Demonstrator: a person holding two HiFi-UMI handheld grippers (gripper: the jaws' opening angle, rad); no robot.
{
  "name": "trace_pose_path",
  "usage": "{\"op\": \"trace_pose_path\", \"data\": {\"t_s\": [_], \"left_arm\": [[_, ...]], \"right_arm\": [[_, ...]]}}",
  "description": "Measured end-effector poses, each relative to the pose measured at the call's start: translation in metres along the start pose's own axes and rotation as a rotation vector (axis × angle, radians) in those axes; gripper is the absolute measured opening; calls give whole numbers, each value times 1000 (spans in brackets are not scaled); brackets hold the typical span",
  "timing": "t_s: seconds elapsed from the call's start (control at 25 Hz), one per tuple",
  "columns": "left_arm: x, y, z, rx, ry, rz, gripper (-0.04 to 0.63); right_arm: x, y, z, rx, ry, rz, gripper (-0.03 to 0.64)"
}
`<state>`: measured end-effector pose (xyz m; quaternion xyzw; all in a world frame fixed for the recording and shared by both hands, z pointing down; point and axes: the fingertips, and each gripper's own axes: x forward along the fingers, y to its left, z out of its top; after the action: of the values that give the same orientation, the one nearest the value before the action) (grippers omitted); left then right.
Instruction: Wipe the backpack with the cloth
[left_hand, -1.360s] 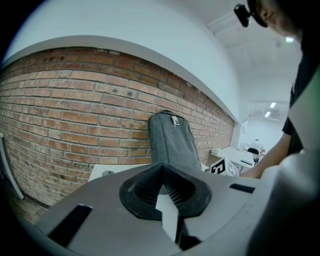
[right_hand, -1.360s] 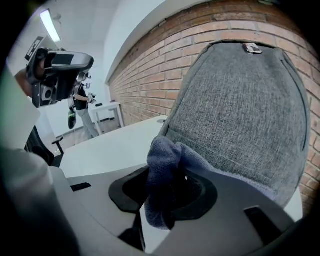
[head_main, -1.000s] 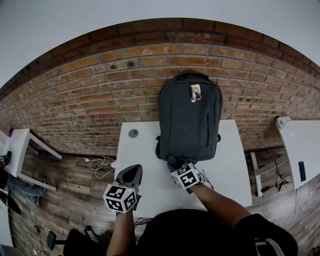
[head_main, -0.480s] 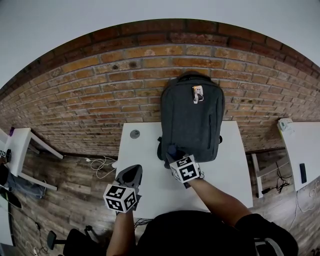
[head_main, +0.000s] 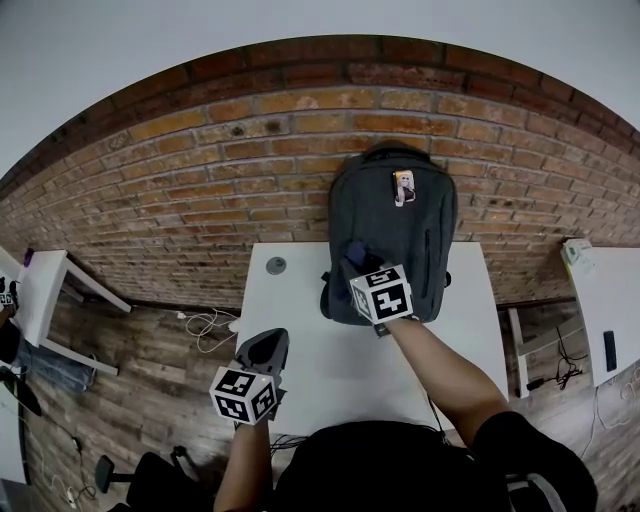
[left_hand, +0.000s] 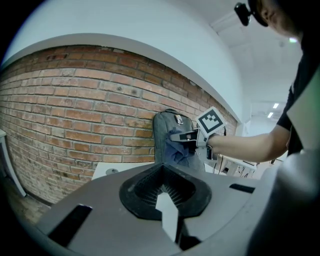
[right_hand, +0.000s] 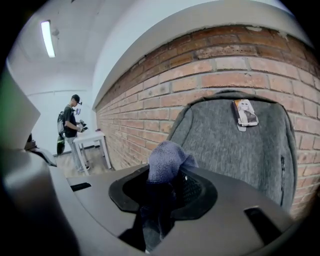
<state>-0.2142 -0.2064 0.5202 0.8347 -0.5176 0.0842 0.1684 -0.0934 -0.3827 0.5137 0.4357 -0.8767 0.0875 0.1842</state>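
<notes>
R gripper (head_main: 359, 264) moved up backpack (head_main: 425, 230), fingers pinching cloth (right_hand: 167, 157); L gripper (head_main: 262, 347) fingers narrow; white table (head_main: 335, 365), brick wall (head_main: 200, 180).

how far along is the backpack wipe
Done: the cloth is picked up and clamped in the right tongs. In hand: it sits against the left side of the backpack front, about mid-height. Left: the upper panel and right side lie beyond the cloth, and nothing shows which parts are already wiped. The left tongs are shut, empty, back over the table.
</notes>
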Motion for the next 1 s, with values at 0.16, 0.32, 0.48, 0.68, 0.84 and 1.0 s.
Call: {"op": "trace_pose_path", "data": {"t_s": [0.16,0.32,0.48,0.68,0.84,1.0], "left_arm": [[-5,5,-2,-4,4,22,-9],[-9,8,-3,-10,8,40,-9],[-13,12,-3,-16,5,62,-9],[-20,21,-8,-40,3,96,-9],[-21,22,-11,-52,5,102,-9],[-20,21,-15,-57,8,96,-9]], "right_arm": [[12,-16,28,-13,-25,-18,110],[22,-34,63,-26,-61,-42,110],[32,-55,105,-43,-105,-72,111],[31,-89,145,34,-157,-129,112],[28,-106,162,124,-183,-150,111],[30,-102,169,127,-183,-146,111]]}}
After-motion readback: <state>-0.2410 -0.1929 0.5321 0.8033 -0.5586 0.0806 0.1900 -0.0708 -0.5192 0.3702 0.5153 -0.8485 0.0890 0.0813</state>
